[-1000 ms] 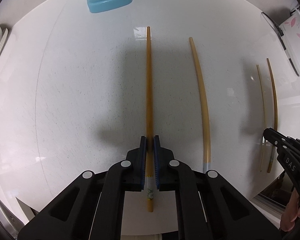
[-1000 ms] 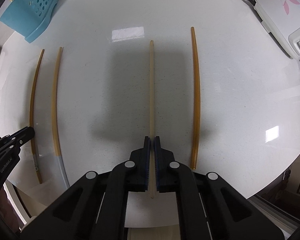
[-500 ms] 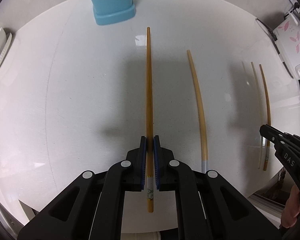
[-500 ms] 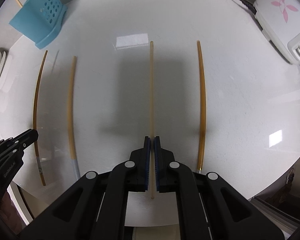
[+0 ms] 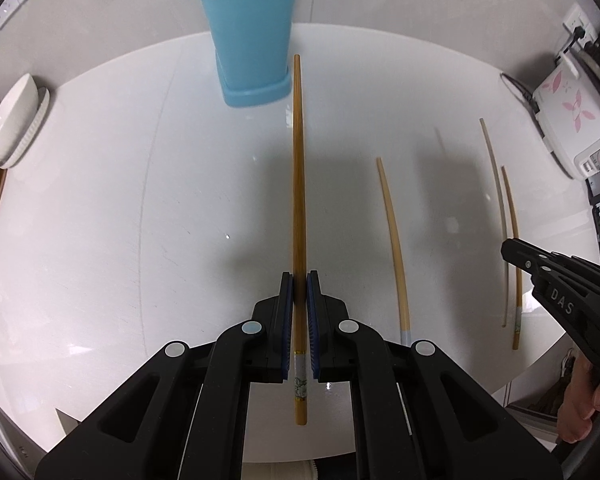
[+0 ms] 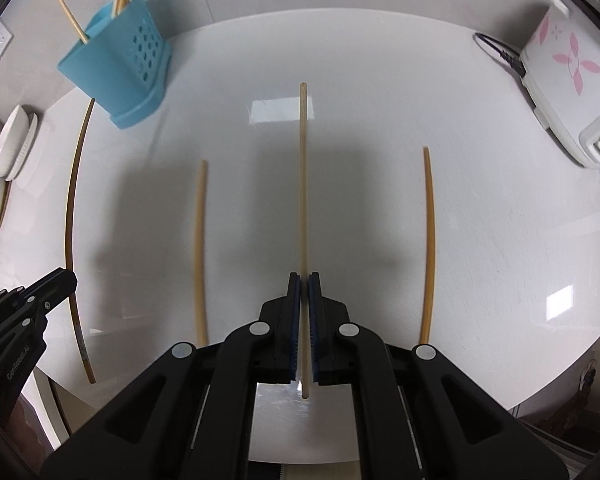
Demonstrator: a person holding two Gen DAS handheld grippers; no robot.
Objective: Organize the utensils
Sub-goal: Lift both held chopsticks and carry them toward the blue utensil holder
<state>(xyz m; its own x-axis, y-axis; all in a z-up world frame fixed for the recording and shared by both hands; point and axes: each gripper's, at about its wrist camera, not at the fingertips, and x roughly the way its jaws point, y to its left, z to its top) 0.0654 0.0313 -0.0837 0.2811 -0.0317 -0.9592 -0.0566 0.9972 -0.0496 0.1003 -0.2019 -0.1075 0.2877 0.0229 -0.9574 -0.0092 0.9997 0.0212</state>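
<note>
My left gripper [image 5: 299, 280] is shut on a dark brown chopstick [image 5: 298, 184] and holds it above the white table [image 5: 100, 220]; its tip points at the blue utensil holder [image 5: 252, 40], which holds several chopsticks. My right gripper [image 6: 304, 280] is shut on a pale chopstick [image 6: 303, 184], also lifted. A pale chopstick [image 5: 394, 240] lies on the table between the grippers, also in the right wrist view [image 6: 199, 248]. A brown chopstick [image 6: 429, 248] lies to the right. The left gripper [image 6: 28, 304] and its chopstick [image 6: 73, 208] show at the left of the right wrist view.
White bowls and plates [image 5: 12, 128] stand at the table's left edge. A white rice cooker with pink flowers [image 5: 568, 120] and its cable stand at the right. The table's front edge [image 6: 540, 396] lies close below the grippers.
Both grippers have risen and tilted up with their chopsticks; the table has dropped away and the blue holder's top has come into view.
</note>
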